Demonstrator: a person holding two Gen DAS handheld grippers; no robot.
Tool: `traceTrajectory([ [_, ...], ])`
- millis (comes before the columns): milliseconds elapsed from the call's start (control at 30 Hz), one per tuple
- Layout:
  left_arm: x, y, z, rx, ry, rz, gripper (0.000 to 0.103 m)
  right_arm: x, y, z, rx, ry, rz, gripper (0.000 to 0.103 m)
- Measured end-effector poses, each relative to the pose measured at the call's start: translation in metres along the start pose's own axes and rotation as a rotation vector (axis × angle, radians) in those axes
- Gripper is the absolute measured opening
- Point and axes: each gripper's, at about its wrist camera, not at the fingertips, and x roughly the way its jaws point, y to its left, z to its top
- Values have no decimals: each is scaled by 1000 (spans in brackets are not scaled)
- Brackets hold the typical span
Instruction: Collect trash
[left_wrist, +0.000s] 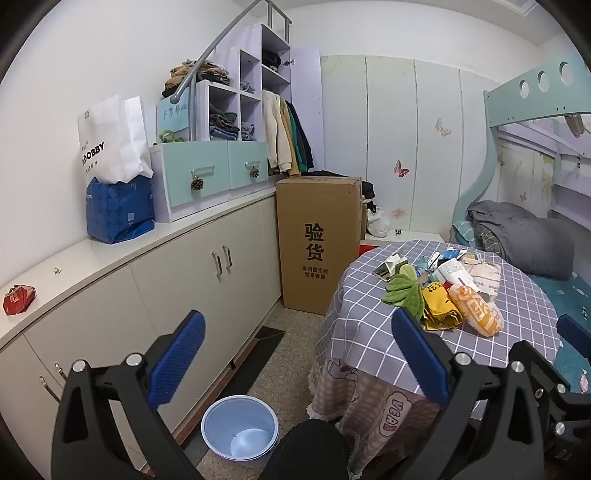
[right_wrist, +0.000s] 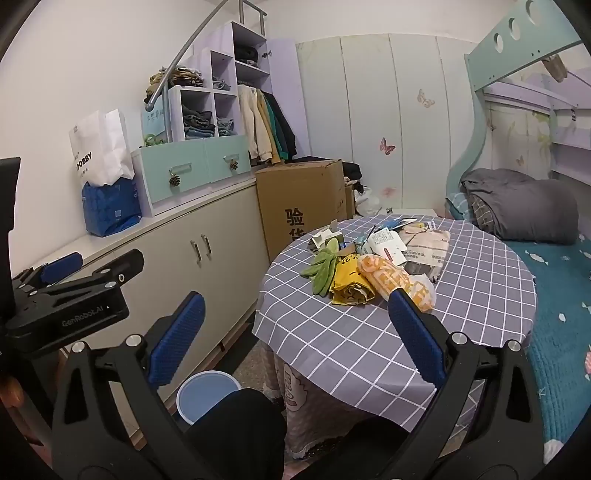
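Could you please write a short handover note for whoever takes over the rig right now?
Left gripper: open, empty.
Right gripper: open, empty, short of the trash.
Trash: orange plastic snack bag, yellow crumpled wrapper, white paper packets piled on the round table with grey checked cloth, beside a green leaf-shaped cloth.
Light blue plastic bin: on the floor left of the table, looks empty.
Done: nothing collected.
Left: move all trash into the bin.

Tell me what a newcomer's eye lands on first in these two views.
The heap of wrappers on the checked tablecloth, the orange packet nearest. Then the tall cardboard box against the cabinets, and the empty blue bin on the floor. Both grippers, left and right, are open, holding nothing.
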Motion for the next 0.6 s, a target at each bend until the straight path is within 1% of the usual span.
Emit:
traceTrajectory([
  [300,0,0,1,-1,-3,1,99,0,2,0,4,2,3,97],
  [333,0,0,1,-1,-3,0,99,7,-4,0,6,3,3,97],
  [600,0,-1,3,3,-1,-1,99,3,-1,0,10,5,4,97],
])
